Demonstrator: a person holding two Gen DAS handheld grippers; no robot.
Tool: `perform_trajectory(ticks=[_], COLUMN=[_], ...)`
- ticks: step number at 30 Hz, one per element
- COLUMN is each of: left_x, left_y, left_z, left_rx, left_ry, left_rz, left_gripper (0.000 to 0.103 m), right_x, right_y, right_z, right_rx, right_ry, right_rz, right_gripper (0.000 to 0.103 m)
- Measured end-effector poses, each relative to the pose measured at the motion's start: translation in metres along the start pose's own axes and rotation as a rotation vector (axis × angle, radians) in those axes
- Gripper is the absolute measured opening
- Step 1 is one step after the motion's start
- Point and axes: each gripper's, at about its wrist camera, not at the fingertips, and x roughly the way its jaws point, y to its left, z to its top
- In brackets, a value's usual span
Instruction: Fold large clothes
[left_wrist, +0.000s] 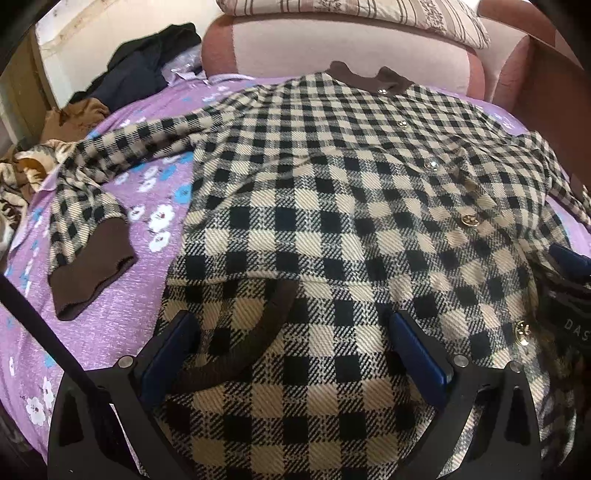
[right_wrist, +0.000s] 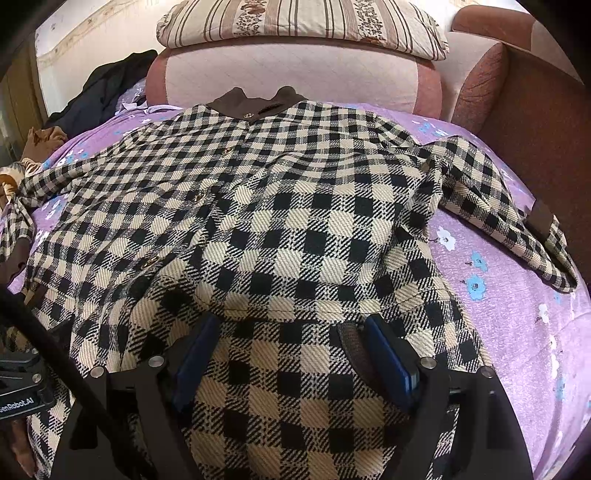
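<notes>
1. Here, seen flat on the purple flowered bedsheet (left_wrist: 110, 325): a large checked coat (left_wrist: 332, 192) in black and cream, front side up, collar (left_wrist: 369, 75) toward the pink sofa back (left_wrist: 351, 44).
2. Lower hem folded up over the body of the coat, with the brown trim (left_wrist: 243, 350) of the hem showing as a curved band in the left wrist view.
3. Left gripper (left_wrist: 291, 354) low over this folded hem, fingers spread wide, blue pads (left_wrist: 417, 354) on both sides of the cloth; not clear whether any cloth was really pinched.
4. Right gripper (right_wrist: 291, 354) placed likewise on the right part of the hem, jaws also wide apart, cloth bulging between them, brown trim just beside the right pad (right_wrist: 391, 362).
5. Left sleeve (left_wrist: 92, 199) stretched out on the sheet, bent downward, its brown cuff (left_wrist: 88, 269) lying well apart from the body.
6. Right sleeve (right_wrist: 509, 221) spread out toward the sofa arm (right_wrist: 535, 129), its end folded back.
7. Gold buttons (left_wrist: 470, 220) in a row down the front.
8. Striped pillow (right_wrist: 303, 26) on top of the sofa back; dark clothes (left_wrist: 147, 62) and brown cloth (left_wrist: 74, 118) heaped at the far left.
</notes>
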Motion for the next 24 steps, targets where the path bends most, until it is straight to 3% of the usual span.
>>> perform_trajectory(ticks=[12,17,24], left_x=[0.001,-0.011,-0.044], left_y=[-0.005,0.001,0.0], left_z=[-0.001,-0.007,-0.01], left_rx=[-0.014,-0.025,0.002], left_ry=[-0.04,-0.058,-0.168], left_rz=[0.042,0.017,0.005], left_gripper=[0.103,0.103,0.103], right_x=[-0.007,-0.012,-0.027], right_y=[0.006,0.006,0.007], right_z=[-0.004,-0.006,-0.004], right_rx=[-0.031,-0.037,-0.052], right_ry=[-0.026,-0.046,-0.092], right_rz=[-0.047,-0.046,-0.04], right_gripper=[0.085,0.085,0.085])
